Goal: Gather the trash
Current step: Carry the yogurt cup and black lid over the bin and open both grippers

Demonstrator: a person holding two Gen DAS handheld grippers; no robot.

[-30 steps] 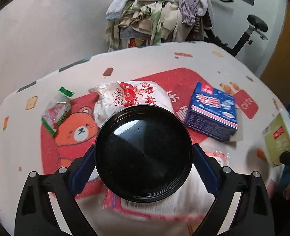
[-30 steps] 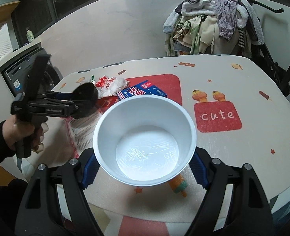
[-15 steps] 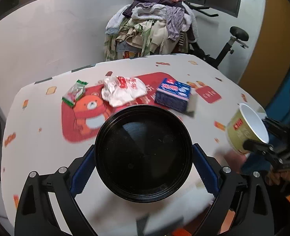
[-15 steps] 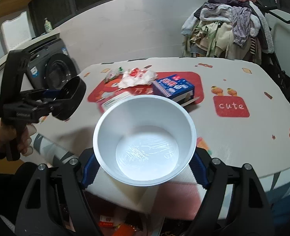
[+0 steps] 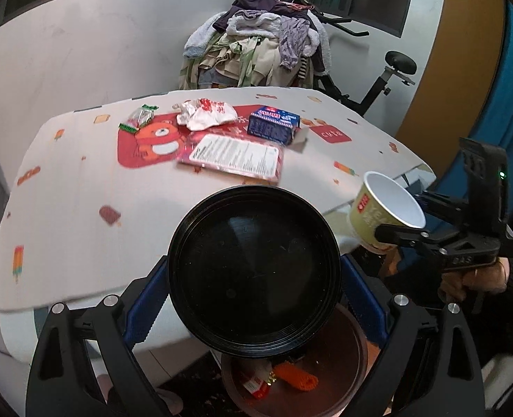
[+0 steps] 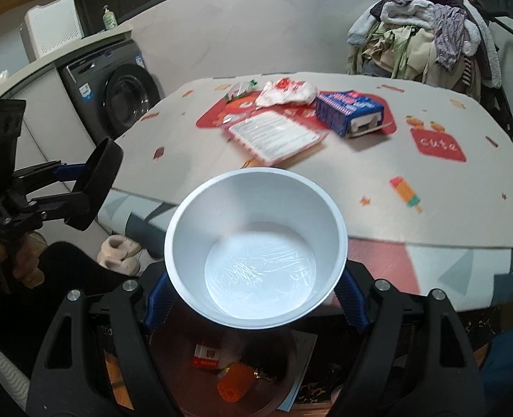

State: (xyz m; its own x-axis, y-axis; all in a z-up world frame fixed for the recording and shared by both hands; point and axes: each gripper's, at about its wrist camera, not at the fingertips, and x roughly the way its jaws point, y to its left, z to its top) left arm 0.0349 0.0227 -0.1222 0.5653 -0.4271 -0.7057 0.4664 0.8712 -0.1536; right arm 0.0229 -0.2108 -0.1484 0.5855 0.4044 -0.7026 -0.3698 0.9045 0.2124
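Observation:
My left gripper [image 5: 254,299] is shut on a black round bowl [image 5: 254,267], held past the table's near edge above a brown trash bin [image 5: 343,365]. My right gripper [image 6: 253,292] is shut on an empty white paper cup [image 6: 256,250], also over the bin [image 6: 173,365]. Each gripper shows in the other's view: the right one [image 5: 405,222] with the cup, the left one [image 6: 82,187] with the bowl. On the table lie a blue carton [image 5: 273,123], a crumpled white bag [image 5: 207,113], a flat pink packet [image 5: 235,156] and a green wrapper [image 5: 140,120].
The bin holds a red pack [image 6: 206,356] and an orange piece [image 6: 233,385]. The patterned table [image 5: 65,208] fills the middle. A washing machine [image 6: 117,93] stands at left, slippers [image 6: 119,253] lie on the floor, and a clothes pile [image 5: 259,52] and exercise bike [image 5: 391,69] stand behind.
Both grippers have drawn back from the table top to beyond its near edge, still gripping the bowl and the cup. The bin has come into view beneath them.

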